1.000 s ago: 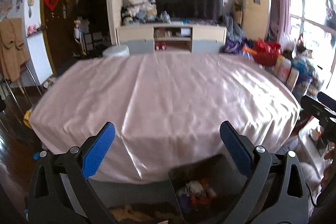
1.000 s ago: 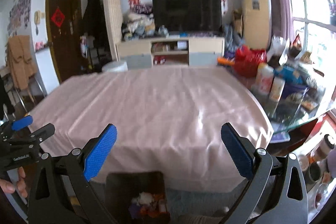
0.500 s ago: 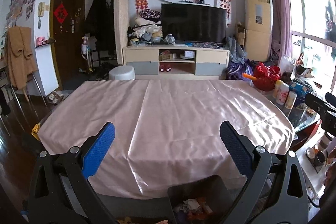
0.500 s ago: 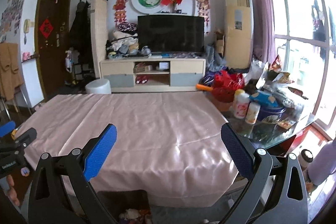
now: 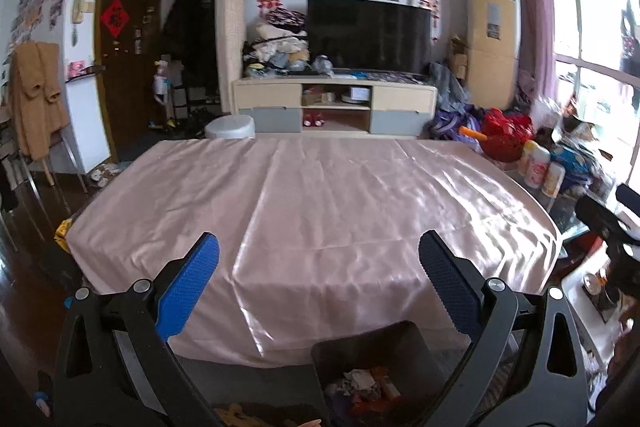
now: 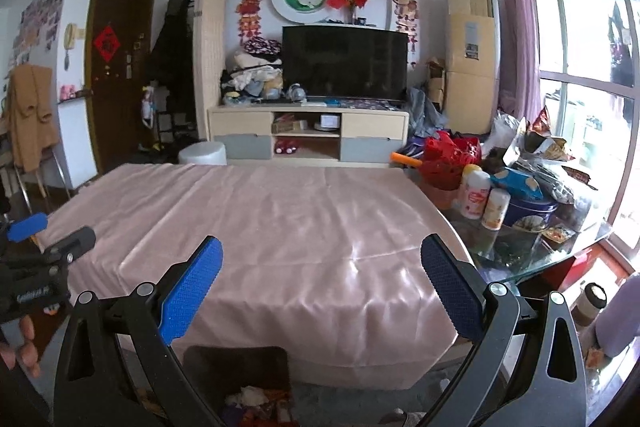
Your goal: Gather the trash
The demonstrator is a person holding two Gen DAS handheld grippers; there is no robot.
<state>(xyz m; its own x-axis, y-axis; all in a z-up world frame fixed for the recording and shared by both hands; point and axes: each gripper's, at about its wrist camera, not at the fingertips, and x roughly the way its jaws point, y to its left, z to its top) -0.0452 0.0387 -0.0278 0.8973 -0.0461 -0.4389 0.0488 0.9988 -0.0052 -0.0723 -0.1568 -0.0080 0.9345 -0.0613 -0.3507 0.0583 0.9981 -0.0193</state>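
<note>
A dark bin (image 5: 374, 367) with crumpled paper and orange scraps inside stands on the floor before the table's near edge; it also shows in the right wrist view (image 6: 240, 383). My left gripper (image 5: 318, 267) is open and empty, raised above the bin. My right gripper (image 6: 320, 263) is open and empty, to the right of the left one. The pink tablecloth (image 5: 312, 203) shows no trash on it. The left gripper also shows at the left edge of the right wrist view (image 6: 36, 259).
Bottles (image 6: 476, 197), a blue tin (image 6: 528, 207), a red basket (image 6: 448, 163) and snack bags crowd a glass table at the right. A TV cabinet (image 5: 336, 107) and a white stool (image 5: 230, 127) stand behind. A tumbler (image 6: 592, 303) sits low right.
Both grippers have risen and tilted up from the bin. The views now take in the whole table and the room. The jaws stay open.
</note>
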